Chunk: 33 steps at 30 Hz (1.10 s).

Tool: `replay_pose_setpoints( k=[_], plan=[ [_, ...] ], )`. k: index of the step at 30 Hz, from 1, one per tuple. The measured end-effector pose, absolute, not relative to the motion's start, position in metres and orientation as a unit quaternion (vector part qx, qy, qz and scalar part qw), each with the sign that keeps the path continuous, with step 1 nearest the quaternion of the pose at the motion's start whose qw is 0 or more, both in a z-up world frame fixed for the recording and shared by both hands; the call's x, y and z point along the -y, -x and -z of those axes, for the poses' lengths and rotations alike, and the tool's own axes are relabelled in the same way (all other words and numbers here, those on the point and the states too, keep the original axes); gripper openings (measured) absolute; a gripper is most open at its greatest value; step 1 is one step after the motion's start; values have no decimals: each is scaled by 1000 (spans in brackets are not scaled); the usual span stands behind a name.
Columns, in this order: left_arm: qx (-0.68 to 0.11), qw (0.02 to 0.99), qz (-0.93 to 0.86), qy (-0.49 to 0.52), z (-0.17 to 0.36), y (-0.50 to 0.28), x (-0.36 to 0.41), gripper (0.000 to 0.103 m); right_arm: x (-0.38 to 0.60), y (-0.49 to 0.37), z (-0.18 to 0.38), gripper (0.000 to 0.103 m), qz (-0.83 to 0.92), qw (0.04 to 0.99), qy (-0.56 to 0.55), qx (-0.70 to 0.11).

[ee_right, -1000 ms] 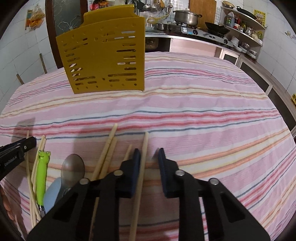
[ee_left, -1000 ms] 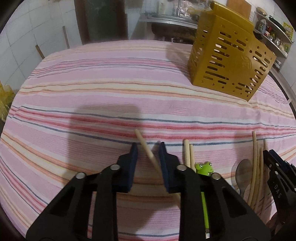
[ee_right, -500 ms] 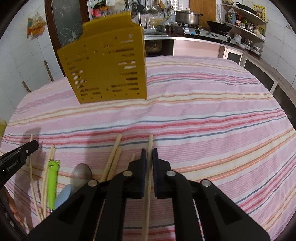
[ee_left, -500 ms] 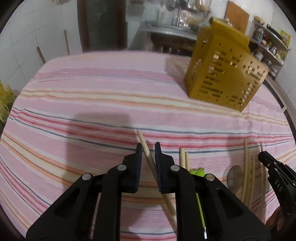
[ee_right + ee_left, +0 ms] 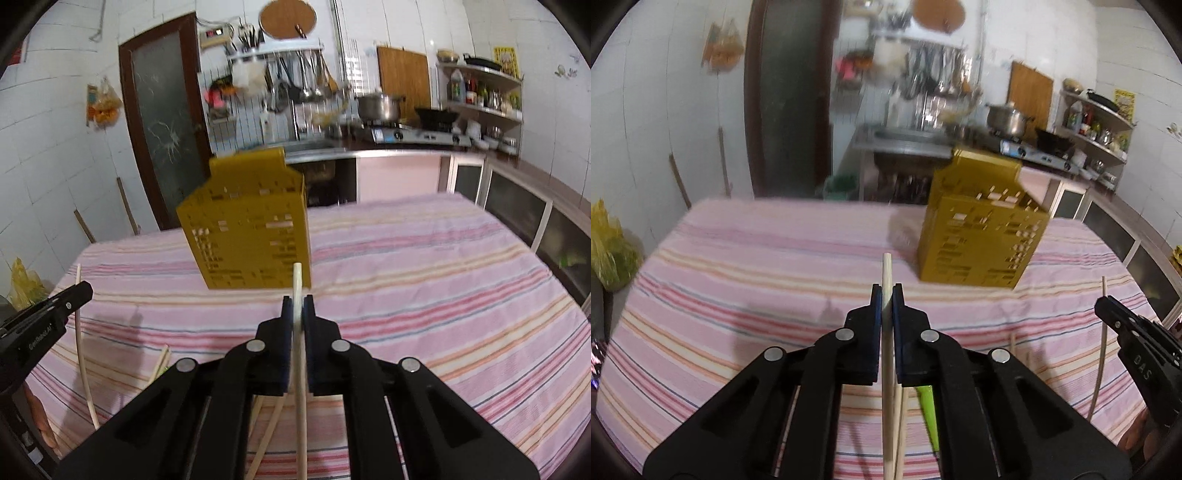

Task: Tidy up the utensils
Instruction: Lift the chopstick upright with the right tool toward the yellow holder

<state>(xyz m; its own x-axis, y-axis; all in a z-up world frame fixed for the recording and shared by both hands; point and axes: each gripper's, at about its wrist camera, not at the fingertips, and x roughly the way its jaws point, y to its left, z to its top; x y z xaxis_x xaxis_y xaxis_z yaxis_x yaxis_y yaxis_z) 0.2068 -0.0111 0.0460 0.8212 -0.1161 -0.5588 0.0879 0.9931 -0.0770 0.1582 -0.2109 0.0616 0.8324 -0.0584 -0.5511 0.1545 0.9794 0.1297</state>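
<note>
Chopsticks are only starting toward the yellow slotted holder [image 5: 982,236]: left gripper [image 5: 886,295] and right gripper [image 5: 297,304] each pinch one, others remain on the table [image 5: 443,258].

Behind the yellow perforated utensil holder [image 5: 247,236], of matt moulded plastic: a shiny metal pot [image 5: 378,107], glossy white wall tiles [image 5: 44,155], a frosted glass door panel [image 5: 162,125] in a dark wooden frame. Under the holder, a woven cotton-like tablecloth [image 5: 424,266], matt, striped pink. Nearer than the holder, pale bare-wood chopsticks [image 5: 886,273] [image 5: 297,280], smooth and unvarnished, pinched between dull blue rubbery pads [image 5: 875,306] on matt black plastic gripper arms with bright steel rivets.
</note>
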Motion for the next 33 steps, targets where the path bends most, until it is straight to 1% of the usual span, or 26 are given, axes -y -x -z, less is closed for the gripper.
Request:
replay_pose_setpoints(
  k=[9,14,25,33],
  plan=[
    [-239,969,57,18,-75,-178,14,4,215,-138,-82,6,48,969,-78,-227],
    [-215,975,60,17,-85,-164,16,4,220,-133,-84,6,44,971,-85,-217],
    [-198,978,65,21,-94,-158,12,4,220,-126,-98,6,46,979,-70,-186],
    [-192,979,63,32,-103,-163,5,4,219,-128,-104,6,49,980,-65,-179]
  ],
)
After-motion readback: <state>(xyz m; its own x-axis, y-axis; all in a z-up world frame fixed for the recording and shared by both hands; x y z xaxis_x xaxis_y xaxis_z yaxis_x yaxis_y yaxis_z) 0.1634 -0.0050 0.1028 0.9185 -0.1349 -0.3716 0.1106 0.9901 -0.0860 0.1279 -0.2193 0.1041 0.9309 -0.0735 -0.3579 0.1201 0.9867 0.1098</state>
